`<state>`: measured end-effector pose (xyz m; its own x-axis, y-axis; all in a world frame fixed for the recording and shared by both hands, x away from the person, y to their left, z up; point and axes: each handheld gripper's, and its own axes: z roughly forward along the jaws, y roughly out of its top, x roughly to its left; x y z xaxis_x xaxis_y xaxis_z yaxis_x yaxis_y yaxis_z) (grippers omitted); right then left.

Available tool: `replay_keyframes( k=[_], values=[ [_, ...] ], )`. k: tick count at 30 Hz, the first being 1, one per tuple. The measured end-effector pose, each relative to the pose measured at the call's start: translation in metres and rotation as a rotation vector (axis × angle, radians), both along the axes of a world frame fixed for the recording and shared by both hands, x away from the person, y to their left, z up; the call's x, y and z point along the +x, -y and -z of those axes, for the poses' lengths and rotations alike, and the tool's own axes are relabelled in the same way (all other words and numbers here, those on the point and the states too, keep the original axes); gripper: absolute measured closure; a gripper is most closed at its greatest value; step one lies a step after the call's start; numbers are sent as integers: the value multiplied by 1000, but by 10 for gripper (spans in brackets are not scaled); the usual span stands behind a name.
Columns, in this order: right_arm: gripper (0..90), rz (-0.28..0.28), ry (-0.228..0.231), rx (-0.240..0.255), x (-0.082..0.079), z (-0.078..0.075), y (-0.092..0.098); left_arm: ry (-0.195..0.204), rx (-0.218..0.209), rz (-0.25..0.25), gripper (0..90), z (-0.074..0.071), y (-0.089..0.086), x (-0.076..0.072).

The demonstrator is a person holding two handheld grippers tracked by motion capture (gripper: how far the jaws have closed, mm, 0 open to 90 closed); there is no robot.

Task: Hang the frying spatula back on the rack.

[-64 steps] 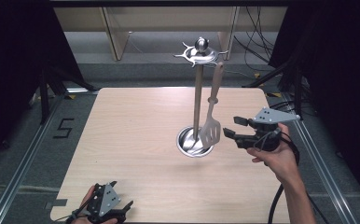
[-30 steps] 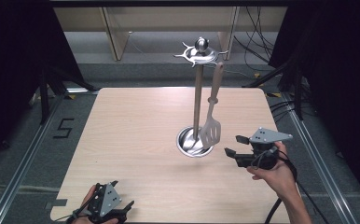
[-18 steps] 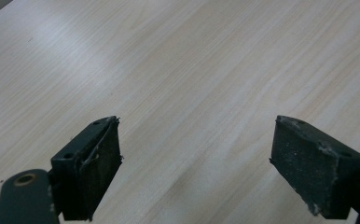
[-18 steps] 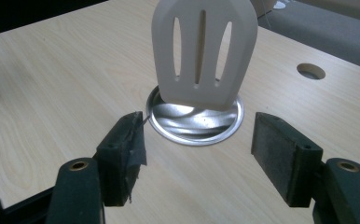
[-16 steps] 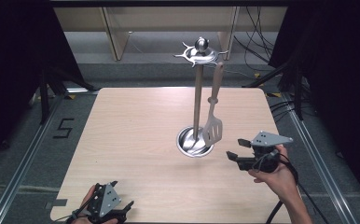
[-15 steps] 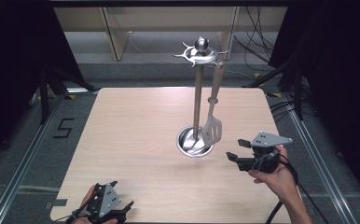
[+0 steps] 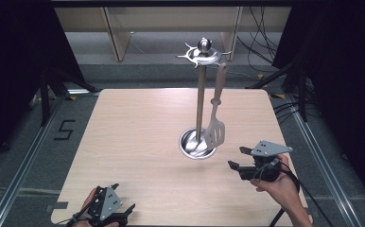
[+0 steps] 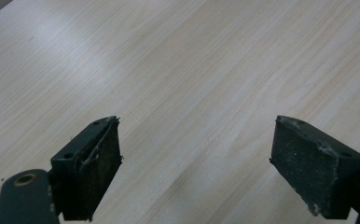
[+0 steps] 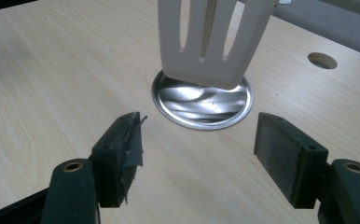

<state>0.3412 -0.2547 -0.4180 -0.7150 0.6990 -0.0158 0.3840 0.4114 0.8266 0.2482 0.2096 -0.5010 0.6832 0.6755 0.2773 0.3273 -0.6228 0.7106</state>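
A metal utensil stand (image 7: 200, 94) rises from a round steel base (image 7: 197, 144) on the wooden table (image 7: 138, 137). From a hook at its top hangs a cream slotted spatula (image 7: 215, 126), its blade (image 9: 213, 39) just above the base (image 9: 201, 100). My right gripper (image 7: 237, 163) is open to the right of the base, its jaws pointing left at it with nothing between them. Near the table's front left edge, my left gripper (image 7: 124, 213) is open over bare wood (image 8: 187, 93).
Dark curtains flank the table on both sides. Cables (image 7: 265, 52) lie on the floor beyond the far right corner, and a wooden frame (image 7: 119, 33) stands behind the table. A round hole (image 9: 322, 60) is cut in the tabletop past the base.
My right gripper has drawn back from the spatula, moving toward the front edge of the table and lower. The left gripper has stayed put.
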Motion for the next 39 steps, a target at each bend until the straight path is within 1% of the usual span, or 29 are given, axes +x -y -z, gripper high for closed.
replay_keyframes(
  k=[1,2,3,4,7,8,10,12,13,16,17,18,19,20,21,22,24,25,27,28,30,31,32,34,35,36,37,38,39],
  values=[
    [328,-14,13,-10,1,1,1,0,1,0,150,0,0,0],
    [329,-6,-9,-3,-1,2,1,0,0,0,150,0,0,0],
    [328,-18,19,-11,1,3,2,1,1,0,150,0,0,0],
    [327,-10,-4,-7,-1,5,3,0,-1,0,151,0,0,0],
    [327,-13,10,-16,-1,7,4,-1,0,0,150,0,0,0],
    [327,-10,-6,-11,-2,8,4,0,0,1,150,0,0,0],
    [326,-7,6,-11,-3,9,5,0,0,1,150,0,0,0],
    [326,0,3,-5,-5,11,4,0,1,1,150,0,0,0],
    [326,0,-12,-2,-6,11,4,0,1,0,150,0,0,0],
    [324,-7,-7,-8,-8,14,5,0,0,0,150,0,0,0],
    [323,-2,-37,-8,-10,16,4,0,1,1,151,0,0,0],
    [323,-2,-37,-8,-10,16,4,-1,2,2,151,0,0,0],
    [322,-15,-18,-15,-9,17,4,-1,2,2,150,0,0,0],
    [322,-5,-42,-9,-12,18,3,0,3,2,150,0,0,0],
    [322,-14,-21,-17,-11,20,3,0,4,2,151,0,0,0],
    [322,-17,-31,-17,-12,20,3,0,4,2,150,0,0,0],
    [322,-24,-26,-22,-12,21,3,1,3,1,150,0,0,0],
    [320,-32,-14,-29,-12,22,3,1,3,1,150,0,0,0],
    [315,-32,-35,-24,-15,24,2,6,-2,-4,150,1,1,0],
    [314,-30,-35,-24,-16,25,2,4,5,-1,150,0,0,0],
    [311,-42,-11,-37,-15,28,3,0,5,3,151,0,0,0],
    [311,-42,-11,-37,-15,28,3,0,4,3,151,0,0,0],
    [310,-38,-34,-35,-17,28,3,0,5,4,151,0,0,0],
    [310,-25,-58,-31,-19,31,3,0,5,4,150,0,0,0],
    [309,-42,-22,-40,-17,33,4,0,4,3,151,0,0,0],
    [309,-20,-54,-28,-20,34,3,-2,6,3,150,0,0,0],
    [309,-43,-40,-41,-18,35,4,-3,5,3,150,0,0,0],
    [309,-28,-56,-37,-21,37,4,-3,5,4,150,0,0,0],
    [308,-36,-42,-45,-20,40,4,-4,6,4,150,0,1,0]
  ],
)
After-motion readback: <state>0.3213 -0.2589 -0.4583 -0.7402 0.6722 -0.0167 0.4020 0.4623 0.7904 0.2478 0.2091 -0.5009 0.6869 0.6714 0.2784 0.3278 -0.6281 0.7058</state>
